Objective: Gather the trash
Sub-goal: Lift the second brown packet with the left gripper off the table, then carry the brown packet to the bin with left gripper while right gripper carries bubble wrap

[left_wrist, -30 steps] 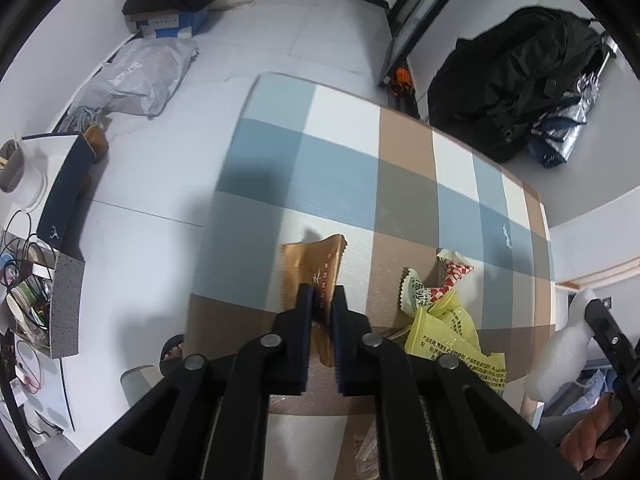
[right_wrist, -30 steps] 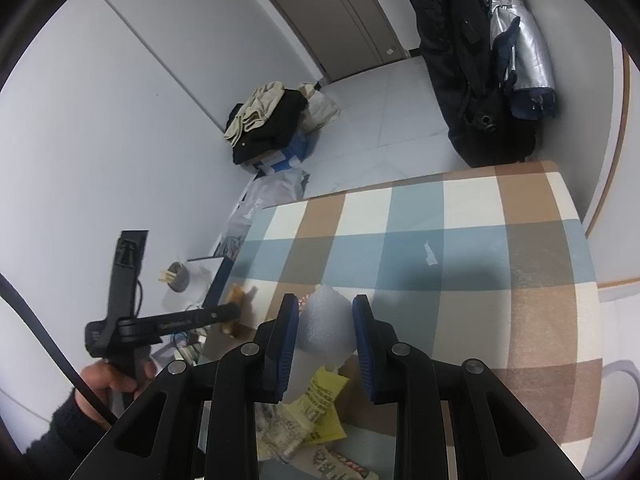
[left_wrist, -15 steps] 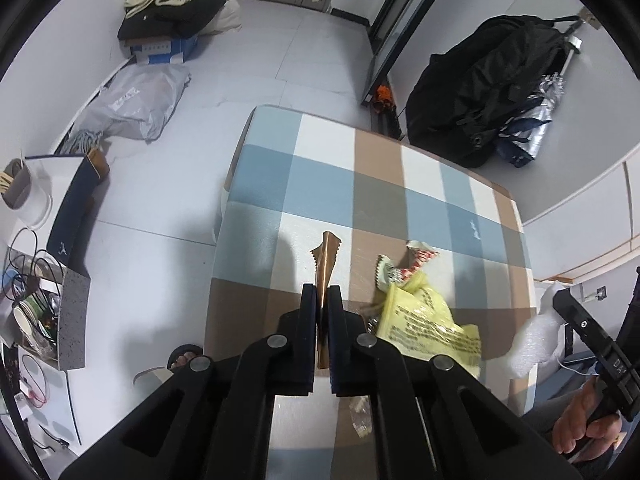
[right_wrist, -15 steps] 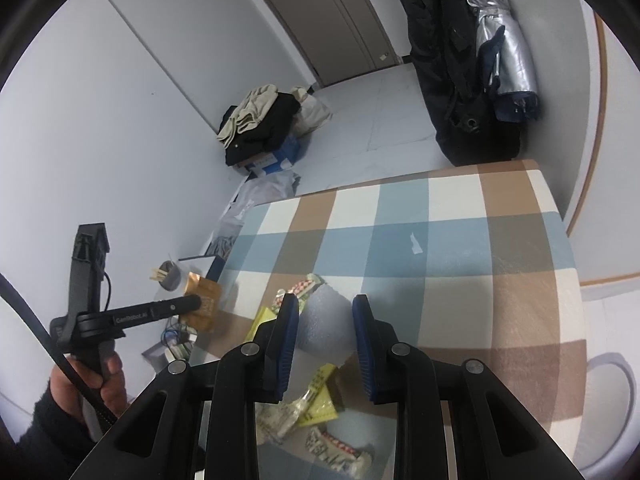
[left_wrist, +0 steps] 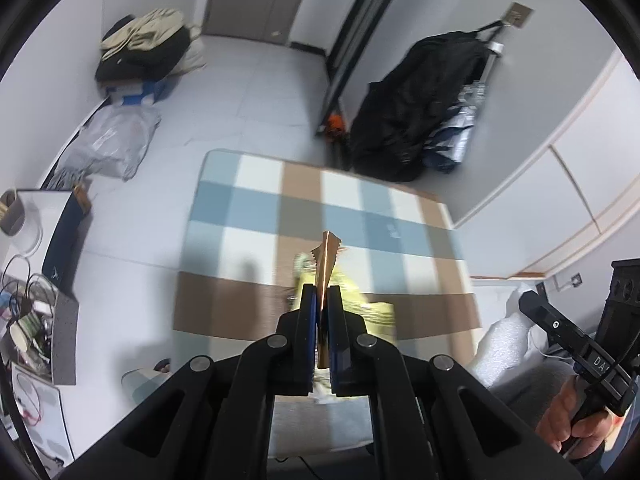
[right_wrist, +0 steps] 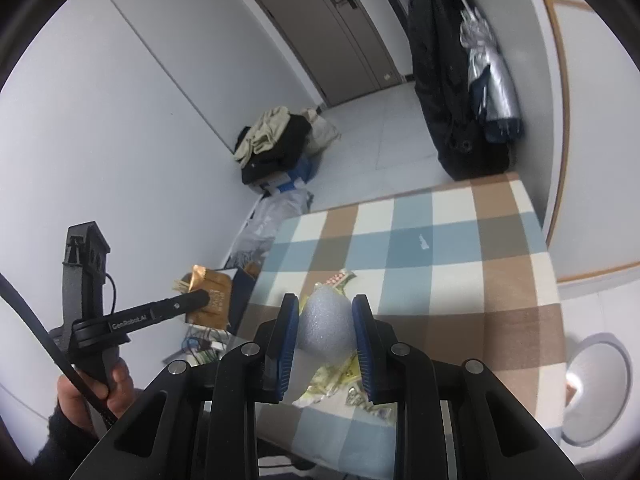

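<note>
My left gripper (left_wrist: 321, 294) is shut on a brown snack wrapper (left_wrist: 327, 254), held edge-on high above the checked table (left_wrist: 256, 208). The wrapper (right_wrist: 211, 294) also shows in the right wrist view, left of the table. My right gripper (right_wrist: 325, 312) is shut on a white foam piece (right_wrist: 325, 326) above the table's near part; the foam (left_wrist: 502, 342) also shows in the left wrist view. Yellow wrappers (left_wrist: 370, 308) and a red-and-white wrapper (right_wrist: 339, 278) lie on the table (right_wrist: 460, 240) below.
A round white bin (right_wrist: 596, 388) stands on the floor right of the table. A black bag (left_wrist: 416, 112) leans on the wall behind it. Clothes (left_wrist: 144, 48) and a grey bag (left_wrist: 108, 144) lie on the floor; a cluttered shelf (left_wrist: 32, 280) is at left.
Both grippers have risen higher above the table with their loads. The left one has moved right, and the wrapper now hangs edge-on over the yellow wrappers.
</note>
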Motion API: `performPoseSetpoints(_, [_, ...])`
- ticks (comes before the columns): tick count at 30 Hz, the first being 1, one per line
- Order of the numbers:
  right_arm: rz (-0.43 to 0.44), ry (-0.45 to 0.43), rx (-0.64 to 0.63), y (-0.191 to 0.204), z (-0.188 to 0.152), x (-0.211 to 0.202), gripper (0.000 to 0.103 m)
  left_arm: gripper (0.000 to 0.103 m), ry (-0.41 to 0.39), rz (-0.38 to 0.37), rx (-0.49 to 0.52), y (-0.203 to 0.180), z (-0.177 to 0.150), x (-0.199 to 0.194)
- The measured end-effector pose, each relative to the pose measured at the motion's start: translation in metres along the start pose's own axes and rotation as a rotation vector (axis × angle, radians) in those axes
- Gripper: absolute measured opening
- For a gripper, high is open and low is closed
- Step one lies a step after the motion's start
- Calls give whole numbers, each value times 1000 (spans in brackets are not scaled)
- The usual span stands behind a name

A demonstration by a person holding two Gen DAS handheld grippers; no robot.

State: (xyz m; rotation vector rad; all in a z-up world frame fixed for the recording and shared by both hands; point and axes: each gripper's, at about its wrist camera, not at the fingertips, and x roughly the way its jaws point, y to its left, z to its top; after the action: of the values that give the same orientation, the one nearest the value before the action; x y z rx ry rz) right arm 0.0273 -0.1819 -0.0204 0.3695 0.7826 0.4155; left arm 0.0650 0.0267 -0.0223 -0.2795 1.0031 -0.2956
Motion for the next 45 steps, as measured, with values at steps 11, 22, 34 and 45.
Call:
performPoseSetpoints(11, [-18, -184, -25, -8, 8, -100, 26, 1, -36, -135, 166, -92, 1, -22])
performPoseSetpoints(22, [-158, -343, 54, -64, 3, -197, 26, 1, -3, -280, 302, -191, -1, -5])
performPoseSetpoints(34, [-387, -379, 224, -164, -29, -266, 26, 1, 142, -379, 401, -274, -18, 55])
performPoseSetpoints(45, [-547, -252, 389, -262, -65, -248, 26, 1, 322, -381, 407, -307, -43, 130])
